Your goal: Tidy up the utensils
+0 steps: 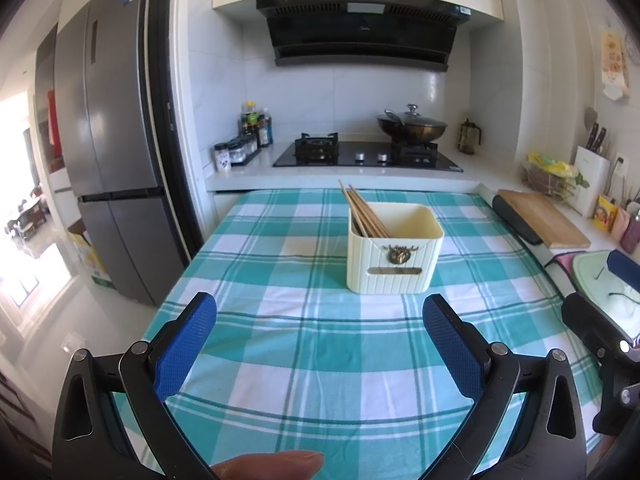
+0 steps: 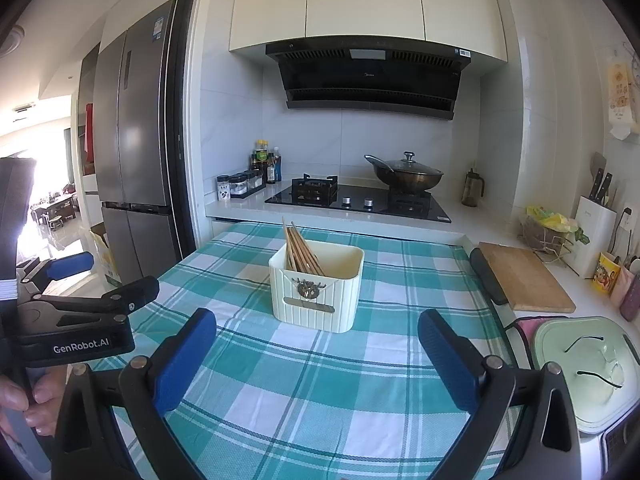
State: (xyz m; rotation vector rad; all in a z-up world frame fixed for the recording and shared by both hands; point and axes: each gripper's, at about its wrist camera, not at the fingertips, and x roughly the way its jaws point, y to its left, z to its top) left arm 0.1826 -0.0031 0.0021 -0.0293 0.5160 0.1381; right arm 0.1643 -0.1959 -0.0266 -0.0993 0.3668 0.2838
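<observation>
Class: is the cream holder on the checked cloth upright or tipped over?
Upright. The holder sits flat on the cloth, mouth upward, chopsticks leaning inside.

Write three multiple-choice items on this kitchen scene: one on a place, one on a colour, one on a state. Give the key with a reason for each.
1. Where are the chopsticks?
A. flat on the cloth
B. in the cream holder
C. on the cutting board

2. What colour is the cloth?
A. red and white
B. plain grey
C. teal and white check

3. How do the left gripper and right gripper stand?
A. both open, empty
B. both shut on chopsticks
C. only the left open

Key:
1 B, they lean in the left part of the holder.
2 C, teal and white squares cover the table.
3 A, the blue pads stand wide apart with only cloth between them.
</observation>
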